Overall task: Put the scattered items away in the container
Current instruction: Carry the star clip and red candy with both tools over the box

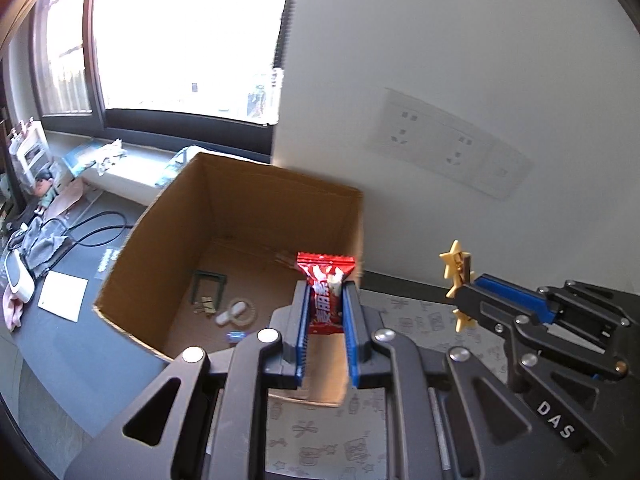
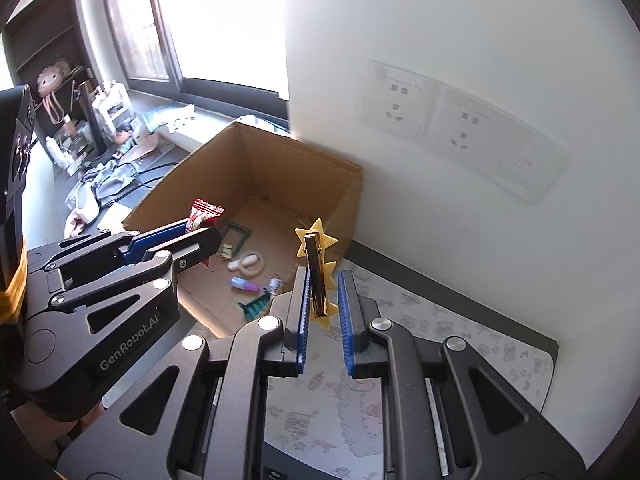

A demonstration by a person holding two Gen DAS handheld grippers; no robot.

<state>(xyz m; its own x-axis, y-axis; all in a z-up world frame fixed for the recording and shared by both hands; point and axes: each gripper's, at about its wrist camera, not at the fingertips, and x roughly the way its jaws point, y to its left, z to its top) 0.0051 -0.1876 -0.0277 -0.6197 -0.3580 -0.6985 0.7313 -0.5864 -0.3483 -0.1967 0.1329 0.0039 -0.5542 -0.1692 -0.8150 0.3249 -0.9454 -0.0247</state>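
Left gripper (image 1: 326,308) pinches a candy (image 1: 325,294), right gripper (image 2: 323,300) a star clip (image 2: 316,272); next, release over the box (image 1: 168,216) at frame centre.

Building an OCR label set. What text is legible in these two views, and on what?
"DAS": white letters on the body of the right gripper, seen from the left wrist view.
"GenRobot.AI": on the body of the left gripper, seen from the right wrist view.
Red candy wrapper held in the left gripper: white characters, too blurred to read.
Wall socket panel: no readable marking.
Items in the cardboard box: too small to read.
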